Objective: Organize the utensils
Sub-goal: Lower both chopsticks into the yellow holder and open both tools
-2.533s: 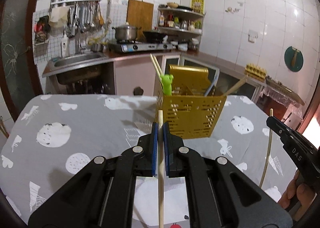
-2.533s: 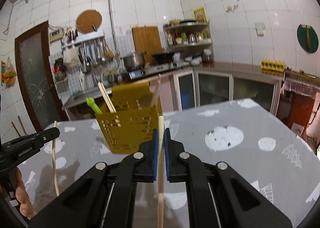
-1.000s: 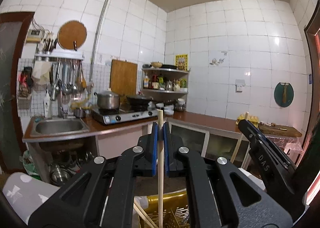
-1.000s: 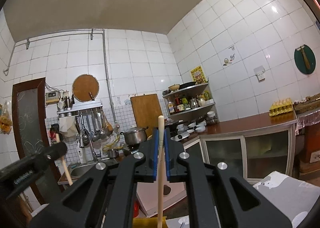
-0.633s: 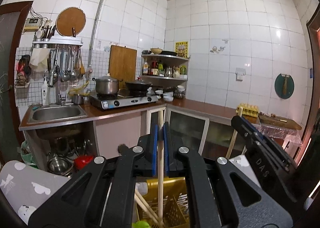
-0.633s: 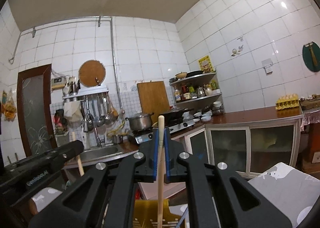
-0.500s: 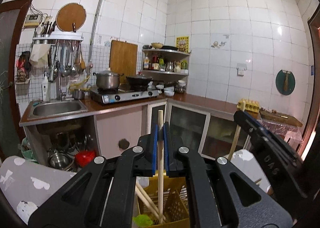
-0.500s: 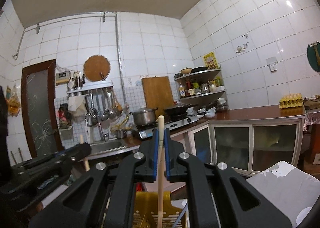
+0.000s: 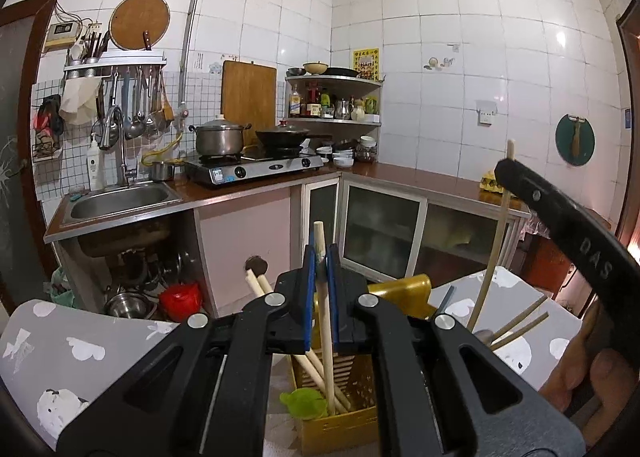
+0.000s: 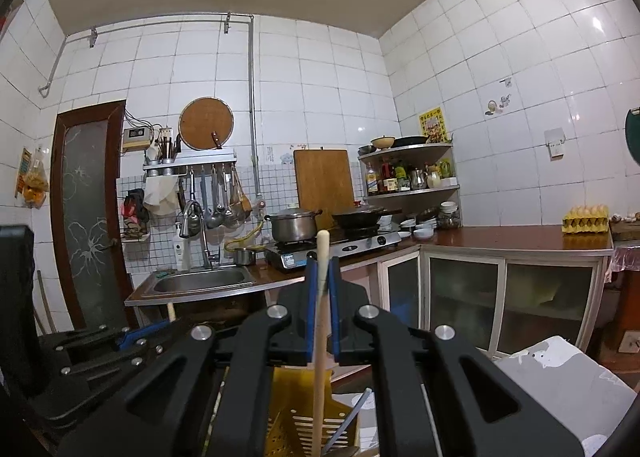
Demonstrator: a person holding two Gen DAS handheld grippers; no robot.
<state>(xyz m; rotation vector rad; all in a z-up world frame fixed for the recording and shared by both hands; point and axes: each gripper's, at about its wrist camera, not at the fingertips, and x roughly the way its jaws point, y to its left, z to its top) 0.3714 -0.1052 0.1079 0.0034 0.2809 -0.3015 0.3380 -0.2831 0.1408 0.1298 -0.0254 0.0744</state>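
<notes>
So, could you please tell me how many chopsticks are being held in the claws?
2: one chopstick in the left claw, reaching into the yellow basket; another chopstick in the right claw.

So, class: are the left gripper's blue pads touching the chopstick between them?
Touching. The left wrist view shows the left gripper with both blue pads pressed flat against the chopstick, no gap either side, above the yellow utensil basket.

Steel pot [image 9: 219,140] and black wok [image 9: 283,136] on stove [image 9: 256,169]; sink [image 9: 120,199] left.
</notes>
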